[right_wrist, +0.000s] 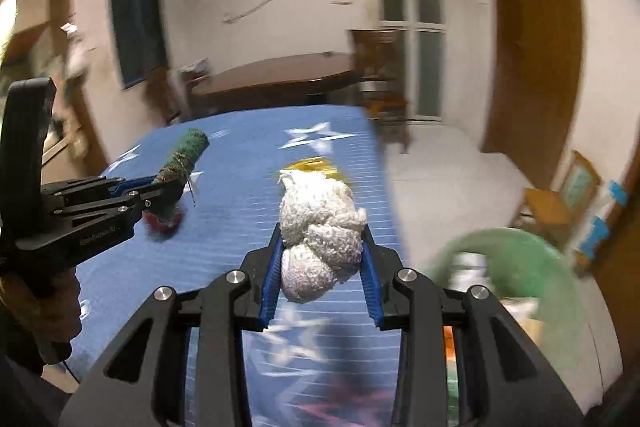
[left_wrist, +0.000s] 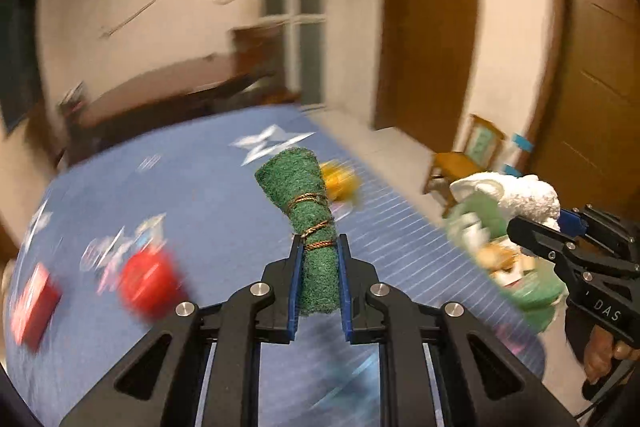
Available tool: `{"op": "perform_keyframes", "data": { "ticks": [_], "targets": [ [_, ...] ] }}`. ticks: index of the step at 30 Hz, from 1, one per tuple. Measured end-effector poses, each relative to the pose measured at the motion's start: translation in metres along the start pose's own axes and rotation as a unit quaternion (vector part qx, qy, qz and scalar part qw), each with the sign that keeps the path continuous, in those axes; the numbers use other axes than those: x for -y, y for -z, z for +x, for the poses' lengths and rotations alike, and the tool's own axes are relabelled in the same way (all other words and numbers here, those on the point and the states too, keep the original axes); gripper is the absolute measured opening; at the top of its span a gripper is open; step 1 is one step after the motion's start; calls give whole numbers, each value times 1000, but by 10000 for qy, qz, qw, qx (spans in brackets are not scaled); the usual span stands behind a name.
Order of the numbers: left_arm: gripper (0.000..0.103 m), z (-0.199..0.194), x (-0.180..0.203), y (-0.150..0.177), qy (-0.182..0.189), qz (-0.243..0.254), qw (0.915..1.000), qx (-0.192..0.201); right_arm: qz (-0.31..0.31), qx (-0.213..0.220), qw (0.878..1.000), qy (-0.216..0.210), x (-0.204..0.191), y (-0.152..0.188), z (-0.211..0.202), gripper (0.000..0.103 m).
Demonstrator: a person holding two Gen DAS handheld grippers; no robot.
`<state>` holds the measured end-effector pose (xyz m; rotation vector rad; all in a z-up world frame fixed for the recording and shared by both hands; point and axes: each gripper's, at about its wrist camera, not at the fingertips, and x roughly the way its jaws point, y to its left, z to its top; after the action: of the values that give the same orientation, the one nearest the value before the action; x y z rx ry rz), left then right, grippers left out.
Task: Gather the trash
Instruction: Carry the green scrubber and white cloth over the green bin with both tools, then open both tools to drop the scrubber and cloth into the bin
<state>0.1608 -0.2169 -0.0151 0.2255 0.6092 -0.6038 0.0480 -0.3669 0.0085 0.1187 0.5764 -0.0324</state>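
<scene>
A blue tablecloth (left_wrist: 208, 211) with white stars and thin stripes covers the table and fills the lower part of both views, much of it smeared by blur. Beyond it stands a dark wooden table (right_wrist: 276, 73) against the pale wall, with a brown door (left_wrist: 428, 19) to the right and a small wooden chair (left_wrist: 464, 159) on the floor near it.

At the right edge of the cloth sits a green basin (right_wrist: 516, 259) with pale scraps inside, too blurred to name.

The left gripper (left_wrist: 319, 279) has its blue pads pressed onto the lower end of a green scrub pad roll (left_wrist: 308, 215) bound with brown string, which sticks up clear of the cloth. The right gripper (right_wrist: 320, 267) is closed around a white knotted rag (right_wrist: 320, 227), held above the cloth just left of the basin.

On the cloth, a red round thing (left_wrist: 148, 283) lies to the left below the roll, a red box (left_wrist: 34, 307) sits at the left edge, and a yellow wrapper (left_wrist: 340, 181) lies just behind the roll.
</scene>
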Motion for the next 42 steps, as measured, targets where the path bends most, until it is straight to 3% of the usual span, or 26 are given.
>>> {"op": "perform_keyframes", "data": {
  "ticks": [4,10,20,25,42],
  "targets": [
    [17,33,72,-33,597,580,9965,-17,389,44,9977,555,56,-5,-20,33],
    [17,87,168,-61,1169,1256,9850,-180,1042,-23,9878,1160,131,-10,-35,33],
    [17,157,255,-73,1486,1577,9745,-575,1522,-382,9771,1434,186,11,-26,33],
    [17,169,268,-67,1438,1696,9731,-610,1633,-485,9753,1408,190,19,-20,33],
    [17,177,251,-49,1396,1872,9695,-739,1706,-878,9722,1346,185,26,-3,33]
  ]
}}
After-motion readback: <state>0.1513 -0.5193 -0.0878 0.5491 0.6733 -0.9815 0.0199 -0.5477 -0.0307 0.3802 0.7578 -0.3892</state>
